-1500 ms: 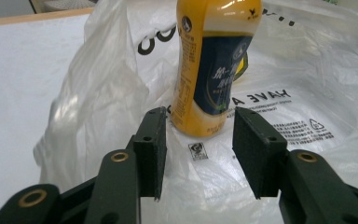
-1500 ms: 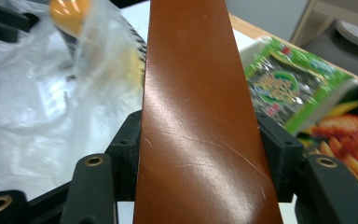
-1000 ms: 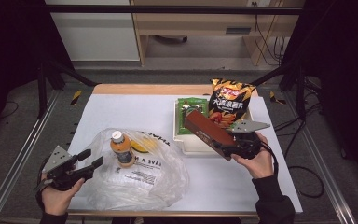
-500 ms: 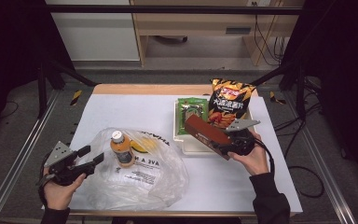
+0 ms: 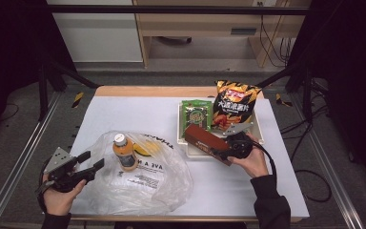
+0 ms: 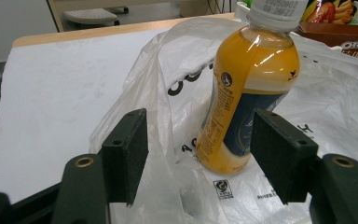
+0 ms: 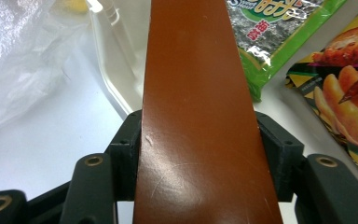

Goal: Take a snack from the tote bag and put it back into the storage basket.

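the table (image 5: 124, 114) carries everything, its white cover bare beyond the left tongs (image 5: 89, 163). just ahead of those tongs lies the clear plastic bag (image 5: 143, 183), crumpled flat, with the orange juice bottle (image 5: 124, 152) standing upright on it. the left tongs have just been opening and now stand apart, their pads pressing nothing; the bottle sits beyond them, not gripped. ahead of the right tongs (image 5: 226, 151) sits the white tray (image 5: 259, 136), holding the chips bag (image 5: 233, 102) and the green seaweed packet (image 5: 197, 113). the right tongs are clamped on the brown cookie box (image 5: 205, 140), held tilted over the tray's near edge. judging by this, bagging is barely started: the box, chips and seaweed are all outside the bag.
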A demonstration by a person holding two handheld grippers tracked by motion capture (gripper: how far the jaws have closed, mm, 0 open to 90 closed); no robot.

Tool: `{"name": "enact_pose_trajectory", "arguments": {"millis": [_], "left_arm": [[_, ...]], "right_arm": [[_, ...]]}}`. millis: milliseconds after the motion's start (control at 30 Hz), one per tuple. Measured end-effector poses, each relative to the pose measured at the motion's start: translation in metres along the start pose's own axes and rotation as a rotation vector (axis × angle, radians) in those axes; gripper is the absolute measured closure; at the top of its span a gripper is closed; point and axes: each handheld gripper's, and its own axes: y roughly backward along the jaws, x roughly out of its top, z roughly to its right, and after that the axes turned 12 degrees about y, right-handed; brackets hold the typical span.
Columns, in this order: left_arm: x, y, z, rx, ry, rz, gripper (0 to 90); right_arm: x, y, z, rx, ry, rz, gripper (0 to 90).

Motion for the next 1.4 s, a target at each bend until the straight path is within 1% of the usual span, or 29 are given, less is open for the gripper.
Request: {"name": "enact_pose_trajectory", "arguments": {"millis": [133,233,300,333,367,400,467,533,633,667,800,900,967,1000,1067,1100,1133,1200,1233,1267,1300,1333,1367,1400], "left_arm": [[0.0,-0.001,0.001,-0.003,-0.002,-0.004,36.6],[-0.001,-0.002,0.001,-0.003,-0.001,-0.006,36.7],[-0.001,-0.002,0.002,-0.003,-0.002,-0.009,36.7],[-0.001,-0.002,0.002,-0.004,-0.004,-0.011,36.7],[-0.001,-0.003,0.002,-0.004,-0.003,-0.012,36.7],[-0.002,-0.003,0.002,-0.004,-0.004,-0.012,36.7],[-0.002,-0.003,0.002,-0.004,-0.005,-0.014,36.7],[-0.003,-0.005,0.002,-0.004,-0.003,-0.019,36.8],[-0.004,-0.005,0.002,-0.005,-0.007,-0.024,36.8],[-0.004,-0.005,0.002,-0.006,-0.005,-0.022,36.7],[-0.004,-0.004,0.002,-0.008,0.001,-0.019,36.8],[-0.004,-0.004,0.002,-0.01,0.002,-0.016,36.8],[-0.004,-0.003,0.001,-0.01,0.001,-0.013,36.8],[-0.003,-0.002,0.001,-0.009,0.002,-0.011,36.8],[-0.003,-0.001,0.001,-0.009,0.005,-0.007,36.8],[-0.003,-0.001,0.001,-0.008,0.006,-0.007,36.8],[-0.003,-0.001,0.001,-0.008,0.007,-0.006,36.8],[-0.003,-0.001,0.001,-0.008,0.005,-0.007,36.8],[-0.003,-0.001,0.001,-0.008,0.005,-0.006,36.8],[-0.003,-0.001,0.001,-0.009,0.006,-0.005,36.8],[-0.003,0.0,0.001,-0.008,0.008,-0.004,36.9],[-0.003,0.0,0.001,-0.008,0.008,-0.004,36.9],[-0.003,0.0,0.001,-0.009,0.008,-0.002,36.9],[-0.003,0.0,0.001,-0.008,0.008,-0.002,37.0]], "right_arm": [[0.0,-0.001,0.001,0.014,0.0,-0.004,43.6],[-0.001,-0.001,0.0,0.035,0.003,-0.011,43.5],[-0.001,-0.004,-0.001,0.041,0.007,-0.035,43.5],[-0.001,-0.005,-0.001,0.044,0.002,-0.026,43.5],[0.0,-0.006,0.0,0.047,0.006,-0.019,43.4],[0.0,-0.007,-0.001,0.05,-0.005,-0.024,43.3],[0.001,-0.01,-0.001,0.051,0.001,-0.009,42.9],[0.001,-0.012,-0.001,0.04,-0.003,0.005,40.7],[0.001,-0.014,-0.002,0.009,-0.004,0.001,35.8],[0.001,-0.015,-0.002,-0.003,-0.003,0.001,35.2],[0.003,-0.014,-0.005,-0.025,-0.005,-0.003,33.6],[0.005,-0.008,-0.007,-0.054,-0.017,0.027,34.1],[0.007,-0.001,-0.007,-0.083,-0.033,0.071,34.6],[0.008,0.003,-0.007,-0.101,-0.048,0.089,35.8],[0.009,0.01,-0.008,-0.126,-0.063,0.115,39.8],[0.009,0.014,-0.009,-0.146,-0.072,0.128,42.1],[0.009,0.017,-0.011,-0.155,-0.075,0.132,45.1],[0.009,0.023,-0.015,-0.158,-0.083,0.148,50.3],[0.007,0.026,-0.017,-0.164,-0.09,0.174,54.3],[0.006,0.029,-0.02,-0.157,-0.103,0.194,57.3],[0.004,0.032,-0.022,-0.157,-0.107,0.199,61.2],[0.002,0.034,-0.024,-0.152,-0.111,0.188,66.8],[0.001,0.036,-0.026,-0.149,-0.112,0.182,68.4],[-0.001,0.038,-0.029,-0.142,-0.122,0.19,72.2]]}}
